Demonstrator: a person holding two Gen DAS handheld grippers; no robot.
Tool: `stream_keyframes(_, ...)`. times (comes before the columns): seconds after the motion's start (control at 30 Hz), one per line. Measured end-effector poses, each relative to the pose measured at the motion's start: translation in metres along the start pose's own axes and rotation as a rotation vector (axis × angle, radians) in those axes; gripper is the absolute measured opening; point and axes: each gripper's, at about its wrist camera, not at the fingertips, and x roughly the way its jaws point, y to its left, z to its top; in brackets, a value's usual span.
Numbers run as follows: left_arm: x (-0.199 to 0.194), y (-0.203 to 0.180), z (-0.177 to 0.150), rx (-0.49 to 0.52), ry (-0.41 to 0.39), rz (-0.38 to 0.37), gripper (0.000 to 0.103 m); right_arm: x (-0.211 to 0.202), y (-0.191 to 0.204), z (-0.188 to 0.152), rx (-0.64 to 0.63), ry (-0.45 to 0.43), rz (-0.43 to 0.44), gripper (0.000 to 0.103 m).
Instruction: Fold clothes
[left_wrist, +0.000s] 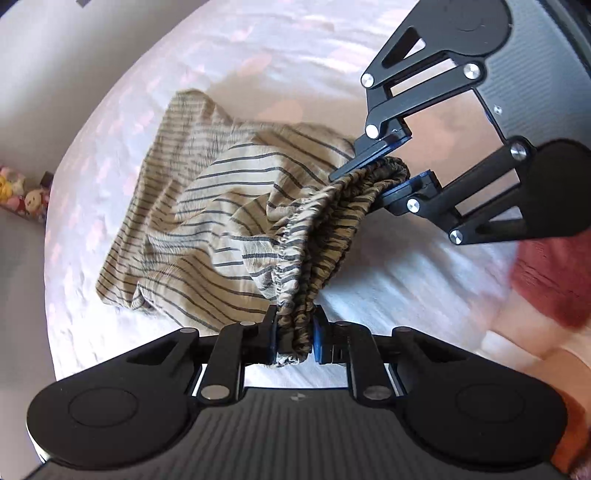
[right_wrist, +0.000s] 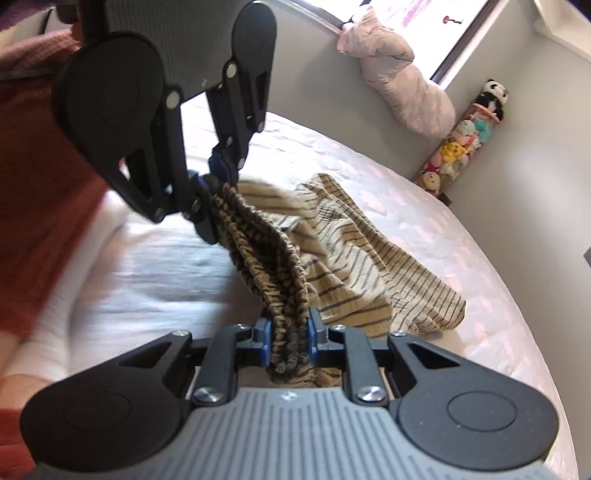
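I am clamping both the left gripper (left_wrist: 295, 338) and right gripper (right_wrist: 289, 341) on the striped shorts' (left_wrist: 207, 229) elastic waistband (left_wrist: 314, 254), legs trailing toward upper left of frame.

A home bedroom — a bed (right_wrist: 424, 206) under a pale pink-patterned sheet, a bundled quilt (right_wrist: 399, 81) by the far window, a tube of plush toys (right_wrist: 461, 140) standing in the corner.

Garment: striped tan shorts (left_wrist: 207, 229), lifted by the gathered waistband, legs trailing on the bed (left_wrist: 388, 273)
Left gripper (left_wrist: 294, 338): blue pads pinch the waistband — bottom centre
Right gripper (left_wrist: 384, 173): clamped on the same waistband, upper right
Corner: stuffed toys (left_wrist: 22, 195) — far left
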Motion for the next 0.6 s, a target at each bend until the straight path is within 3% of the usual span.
stream_keyframes(0.2, -0.051, -0.025, -0.018, 0.039, -0.034, -0.096, 0.015, -0.062, 0.031, 0.016, -0.099, 0.041, 0.038, 0.02)
stream_keyframes(0.37, -0.084, -0.048, -0.035, 0.058, -0.073, -0.178, 0.015, -0.102, 0.052, 0.024, -0.099, 0.075, 0.072, 0.02)
stream_keyframes(0.6, -0.096, -0.023, -0.034, -0.021, -0.147, -0.183, 0.016, -0.102, 0.036, 0.039, -0.086, 0.083, 0.051, 0.02)
